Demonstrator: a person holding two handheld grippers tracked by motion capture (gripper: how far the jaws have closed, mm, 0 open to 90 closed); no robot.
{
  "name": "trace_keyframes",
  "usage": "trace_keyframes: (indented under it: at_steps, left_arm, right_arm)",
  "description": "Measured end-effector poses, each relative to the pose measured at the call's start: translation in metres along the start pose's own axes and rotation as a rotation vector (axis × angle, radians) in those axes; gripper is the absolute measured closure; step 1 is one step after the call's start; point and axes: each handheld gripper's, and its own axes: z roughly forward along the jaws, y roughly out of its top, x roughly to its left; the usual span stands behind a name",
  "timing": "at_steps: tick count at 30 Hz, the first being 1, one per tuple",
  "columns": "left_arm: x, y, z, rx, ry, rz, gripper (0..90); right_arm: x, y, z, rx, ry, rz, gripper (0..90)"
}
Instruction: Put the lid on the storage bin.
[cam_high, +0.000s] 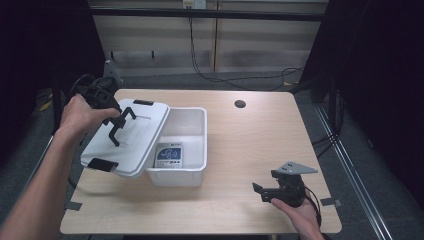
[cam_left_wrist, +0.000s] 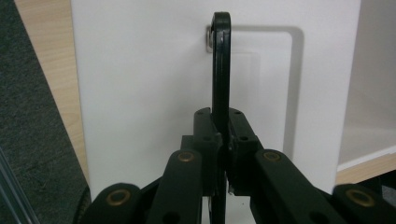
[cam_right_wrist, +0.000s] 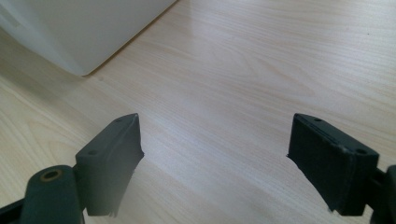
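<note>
A white plastic box (cam_high: 196, 117) stands left of the table's middle. Its white lid (cam_high: 135, 145) hangs tilted over the box's left side, with its right edge down by the box. The lid's black handle (cam_high: 124, 120) is raised, and my left gripper (cam_high: 116, 121) is shut on it. In the left gripper view the handle (cam_left_wrist: 221, 60) rises between the closed jaws of that gripper (cam_left_wrist: 223, 142), with the lid (cam_left_wrist: 140, 93) behind. My right gripper (cam_high: 260, 190) is open just above the table near the front right, and nothing lies between its jaws (cam_right_wrist: 215, 149). The box's corner (cam_right_wrist: 70, 28) lies ahead of it.
A blue-and-white packet (cam_high: 169, 154) lies on the box's floor. The lid carries black latches at its near (cam_high: 103, 164) and far (cam_high: 143, 102) ends. A round cable hole (cam_high: 240, 104) sits in the table (cam_high: 250, 145) near its back edge. Cables trail on the floor behind.
</note>
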Motion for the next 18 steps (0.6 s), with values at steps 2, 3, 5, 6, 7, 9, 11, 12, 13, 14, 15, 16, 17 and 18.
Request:
trace_keyframes:
  at_steps: [2, 3, 5, 6, 7, 9, 11, 12, 13, 14, 15, 16, 17, 18]
  left_arm:
    - [-0.005, 0.002, 0.001, 0.012, -0.005, 0.012, 84.9]
    - [-0.010, 0.005, 0.001, 0.003, 0.003, 0.013, 84.9]
    - [-0.013, 0.006, 0.001, 0.005, 0.001, 0.008, 84.8]
    - [-0.015, 0.007, 0.001, 0.002, -0.001, 0.011, 84.8]
    - [-0.020, 0.008, 0.001, 0.002, -0.007, 0.017, 84.8]
    - [-0.022, 0.009, 0.000, -0.009, -0.009, 0.019, 84.8]
    - [-0.026, 0.011, -0.001, -0.005, -0.001, 0.024, 84.8]
    - [-0.028, 0.012, -0.001, -0.005, -0.002, 0.021, 84.8]
    - [-0.031, 0.013, -0.001, -0.008, 0.002, 0.010, 84.8]
    - [-0.034, 0.014, -0.001, -0.004, 0.010, 0.005, 84.8]
    - [-0.034, 0.014, -0.001, -0.004, 0.010, 0.005, 84.9]
    - [-0.035, 0.015, -0.001, 0.001, 0.011, 0.008, 84.9]
    - [-0.038, 0.016, 0.001, -0.003, 0.004, 0.002, 84.8]
    - [-0.038, 0.016, 0.001, -0.003, 0.004, 0.002, 84.8]
  right_arm:
    - [0.000, 0.000, 0.000, 0.003, -0.001, 0.004, 16.6]
    - [0.000, 0.000, 0.000, 0.003, 0.000, 0.002, 16.6]
    - [0.000, 0.000, 0.000, 0.001, 0.001, 0.000, 16.6]
    - [0.000, 0.000, 0.000, 0.001, 0.001, 0.000, 16.6]
    - [0.000, 0.000, 0.000, 0.000, 0.002, 0.000, 16.6]
    - [0.000, 0.000, 0.000, 0.001, 0.002, 0.001, 16.6]
    - [0.000, 0.000, 0.000, 0.004, 0.002, 0.001, 16.5]
    - [0.000, 0.000, 0.000, 0.004, 0.002, 0.001, 16.5]
    - [0.000, 0.000, 0.000, 0.005, 0.002, 0.001, 16.5]
    - [0.000, 0.000, 0.000, 0.004, 0.002, 0.001, 16.5]
    - [0.000, 0.000, 0.000, 0.004, 0.002, 0.001, 16.5]
    - [0.000, 0.000, 0.000, 0.004, 0.002, 0.001, 16.5]
    - [0.000, 0.000, 0.000, 0.005, 0.002, 0.001, 16.5]
    - [0.000, 0.000, 0.000, 0.004, 0.003, 0.000, 16.6]
